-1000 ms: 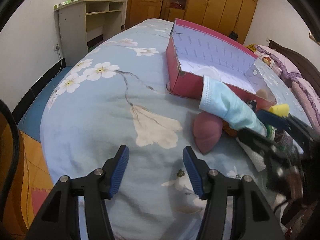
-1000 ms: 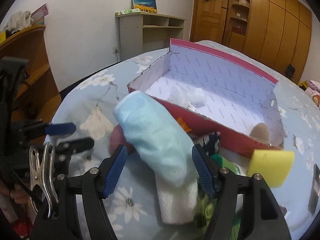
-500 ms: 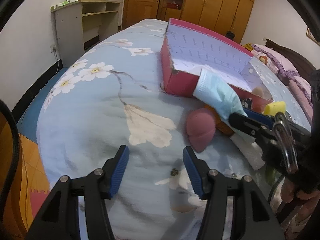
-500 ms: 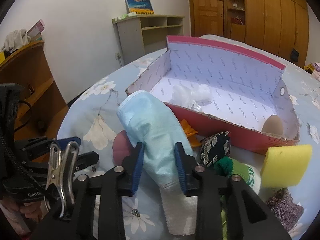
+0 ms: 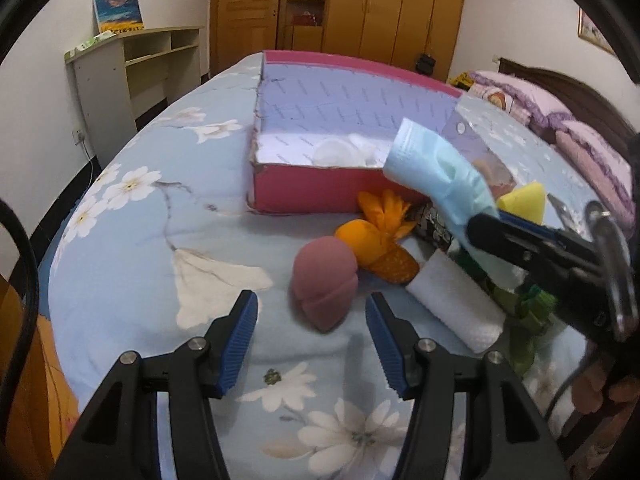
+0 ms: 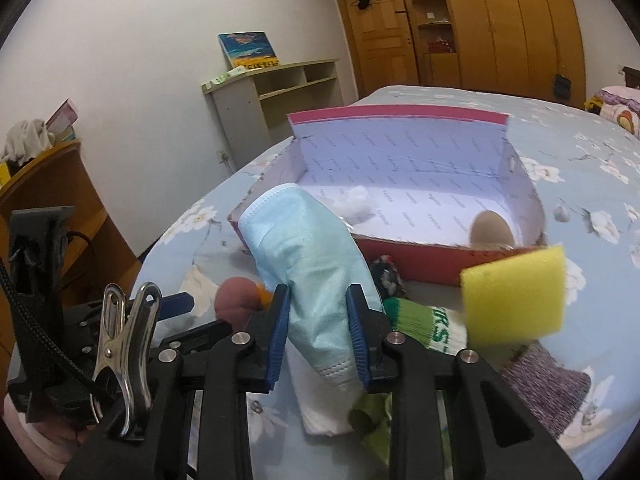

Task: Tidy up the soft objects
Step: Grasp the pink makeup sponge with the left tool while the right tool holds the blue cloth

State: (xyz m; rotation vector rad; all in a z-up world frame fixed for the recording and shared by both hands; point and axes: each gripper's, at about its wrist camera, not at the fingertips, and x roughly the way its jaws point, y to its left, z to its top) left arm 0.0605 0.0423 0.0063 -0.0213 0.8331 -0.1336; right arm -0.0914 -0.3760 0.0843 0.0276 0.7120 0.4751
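My right gripper (image 6: pixel 318 326) is shut on a light blue face mask (image 6: pixel 308 256) and holds it above the bed, in front of the red box (image 6: pixel 424 258). The mask also shows in the left wrist view (image 5: pixel 440 172), held by the right gripper (image 5: pixel 486 226). My left gripper (image 5: pixel 310 330) is open and empty, just short of a mauve makeup sponge (image 5: pixel 324 278) on the bedspread. The box (image 5: pixel 320 188) holds white cotton (image 6: pixel 356 204) and a beige sponge (image 6: pixel 490 230).
An orange soft toy (image 5: pixel 378 242), a white folded cloth (image 5: pixel 456 306), a yellow sponge (image 6: pixel 516 294), a green-white sock (image 6: pixel 428 324), a patterned sock (image 6: pixel 386 276) and a purple cloth (image 6: pixel 548 384) lie by the box. Pillows (image 5: pixel 592 148) lie at the right.
My right gripper has closed on the blue mask and lifted it. My left gripper has moved right, toward the mauve sponge, which now sits between its open fingers' line.
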